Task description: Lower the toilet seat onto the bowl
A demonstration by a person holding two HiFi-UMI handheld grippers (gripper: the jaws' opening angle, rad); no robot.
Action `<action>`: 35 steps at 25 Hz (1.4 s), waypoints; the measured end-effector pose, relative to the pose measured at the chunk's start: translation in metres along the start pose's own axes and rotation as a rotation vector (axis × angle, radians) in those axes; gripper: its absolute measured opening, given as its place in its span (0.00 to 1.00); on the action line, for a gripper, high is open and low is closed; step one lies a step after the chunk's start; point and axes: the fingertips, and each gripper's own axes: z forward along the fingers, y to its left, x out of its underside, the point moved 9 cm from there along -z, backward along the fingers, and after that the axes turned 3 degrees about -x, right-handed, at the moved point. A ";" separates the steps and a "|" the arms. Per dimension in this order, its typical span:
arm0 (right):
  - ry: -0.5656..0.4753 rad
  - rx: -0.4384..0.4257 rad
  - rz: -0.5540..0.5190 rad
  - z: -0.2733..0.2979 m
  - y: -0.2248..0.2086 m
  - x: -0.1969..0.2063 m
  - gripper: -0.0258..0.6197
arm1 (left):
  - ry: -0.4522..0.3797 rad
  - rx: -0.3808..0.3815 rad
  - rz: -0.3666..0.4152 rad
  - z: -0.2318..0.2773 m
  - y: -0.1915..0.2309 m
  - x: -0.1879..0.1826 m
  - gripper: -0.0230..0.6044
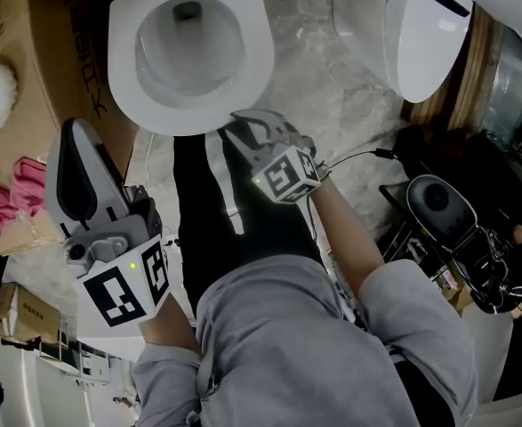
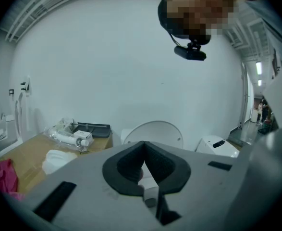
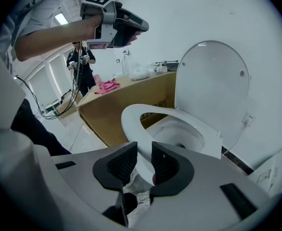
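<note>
A white toilet seat [image 1: 262, 56] lies low over the bowl [image 1: 189, 47], and its lid [image 3: 213, 81] stands upright against the wall. My right gripper [image 1: 247, 130] is at the seat's front edge. In the right gripper view the seat's front rim [image 3: 131, 124] runs between the two dark pads, and my right gripper [image 3: 143, 150] is shut on it. My left gripper [image 1: 76, 136] is held off to the left of the bowl, away from the toilet. Seen in the left gripper view, my left gripper [image 2: 143, 146] has its pads meeting at the tips, with nothing between them.
A large cardboard box [image 1: 38, 78] stands left of the toilet with a pink cloth [image 1: 3, 207] and white items on it. A second toilet [image 1: 421, 25] stands to the right. Black equipment [image 1: 438, 198] and cables lie on the floor at right. My legs fill the space before the bowl.
</note>
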 end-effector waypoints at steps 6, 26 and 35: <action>0.038 -0.011 0.013 0.013 0.005 0.017 0.16 | 0.009 0.002 0.001 0.002 0.000 0.007 0.04; 0.106 0.057 0.131 0.034 -0.014 0.049 0.04 | 0.020 0.000 0.005 0.003 0.006 0.011 0.04; 0.029 0.119 0.134 0.004 -0.026 0.008 0.04 | -0.023 -0.002 0.015 0.003 0.006 -0.019 0.04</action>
